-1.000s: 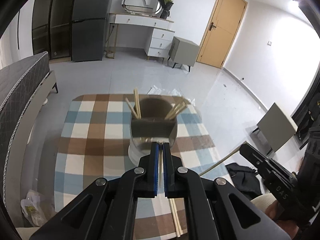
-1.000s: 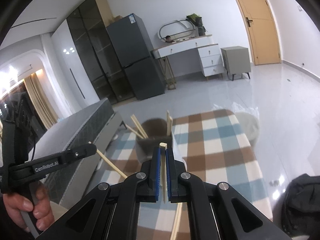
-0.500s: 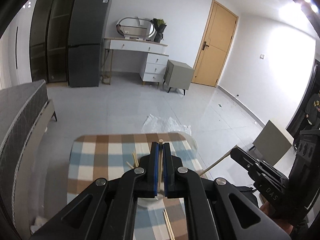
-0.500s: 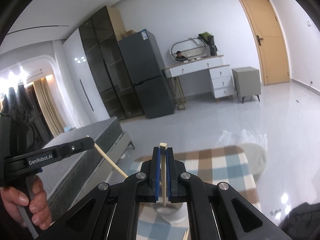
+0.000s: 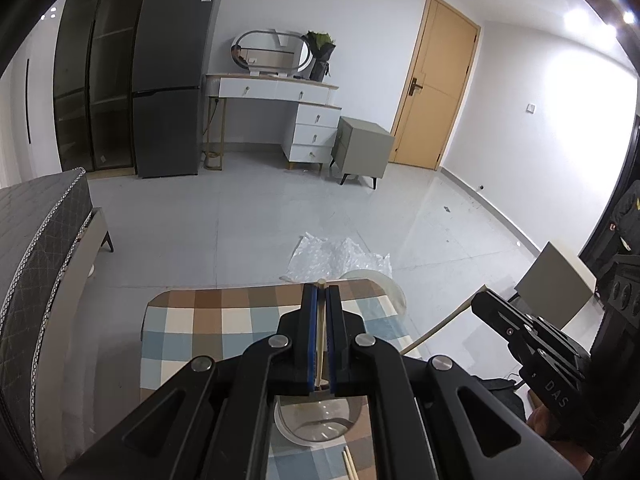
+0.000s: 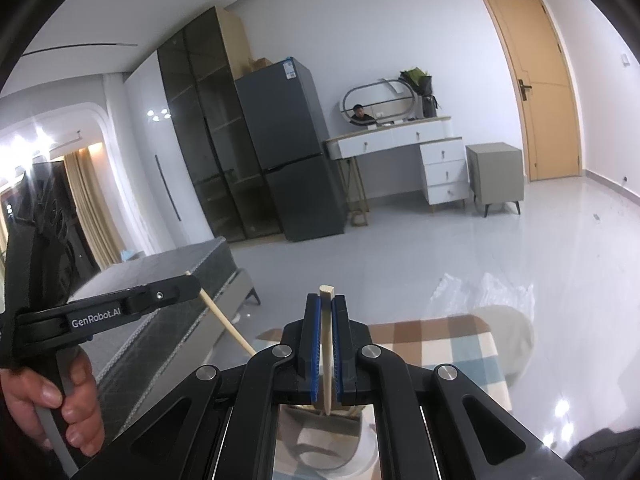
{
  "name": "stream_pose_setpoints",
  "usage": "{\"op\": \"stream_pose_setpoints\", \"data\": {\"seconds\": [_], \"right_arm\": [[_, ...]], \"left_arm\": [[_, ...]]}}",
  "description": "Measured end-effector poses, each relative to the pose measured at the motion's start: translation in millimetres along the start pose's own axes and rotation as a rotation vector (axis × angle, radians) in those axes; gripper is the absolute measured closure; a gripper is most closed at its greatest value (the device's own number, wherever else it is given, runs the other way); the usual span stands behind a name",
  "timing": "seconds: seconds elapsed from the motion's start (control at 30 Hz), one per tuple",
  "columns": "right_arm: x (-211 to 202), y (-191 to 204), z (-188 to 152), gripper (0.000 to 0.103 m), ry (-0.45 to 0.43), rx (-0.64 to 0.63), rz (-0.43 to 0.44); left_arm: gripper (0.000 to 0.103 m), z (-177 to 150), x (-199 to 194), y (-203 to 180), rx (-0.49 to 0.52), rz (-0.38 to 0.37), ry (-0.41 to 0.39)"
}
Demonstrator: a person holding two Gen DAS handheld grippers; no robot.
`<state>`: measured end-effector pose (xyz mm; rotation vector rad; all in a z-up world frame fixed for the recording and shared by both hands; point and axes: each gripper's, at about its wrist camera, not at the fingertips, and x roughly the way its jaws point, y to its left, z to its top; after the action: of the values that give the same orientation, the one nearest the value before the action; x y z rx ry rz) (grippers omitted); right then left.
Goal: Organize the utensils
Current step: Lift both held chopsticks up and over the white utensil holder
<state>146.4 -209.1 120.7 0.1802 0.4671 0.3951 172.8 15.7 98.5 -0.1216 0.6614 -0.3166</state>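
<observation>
My left gripper [image 5: 320,292] is shut on a wooden chopstick [image 5: 319,336] that stands upright between its blue pads. My right gripper [image 6: 327,300] is shut on another wooden chopstick [image 6: 327,344], also upright. Both are held above the utensil holder [image 5: 320,420], a grey-and-white cup seen below the jaws; it also shows in the right wrist view [image 6: 320,436]. Each gripper shows in the other's view: the right gripper [image 5: 486,300] with its chopstick [image 5: 444,322], and the left gripper [image 6: 192,282] with its chopstick [image 6: 228,322]. Loose chopsticks [image 5: 349,462] lie on the table.
The table has a checked cloth [image 5: 224,320] in brown, blue and white. A bed [image 5: 36,248] stands to the left. Crumpled plastic [image 5: 340,256] lies on the floor beyond the table. A small side table [image 5: 556,280] stands to the right.
Both grippers have lifted and tilted upward with their chopsticks. The holder has dropped from mid-view to below the jaws, and more of the room shows.
</observation>
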Motion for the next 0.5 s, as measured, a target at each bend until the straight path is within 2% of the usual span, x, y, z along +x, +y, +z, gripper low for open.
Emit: {"op": "stream_pose_setpoints", "data": {"seconds": [0.23, 0.5], "right_arm": [[24, -11, -4, 0.098, 0.008, 0.037, -0.006], [49, -17, -17, 0.098, 0.071, 0.049, -0.006]], "left_arm": [[0.103, -3, 24, 7, -0.008, 0.017, 0.029], [0.103, -9, 46, 11, -0.019, 0.010, 0.079]]}}
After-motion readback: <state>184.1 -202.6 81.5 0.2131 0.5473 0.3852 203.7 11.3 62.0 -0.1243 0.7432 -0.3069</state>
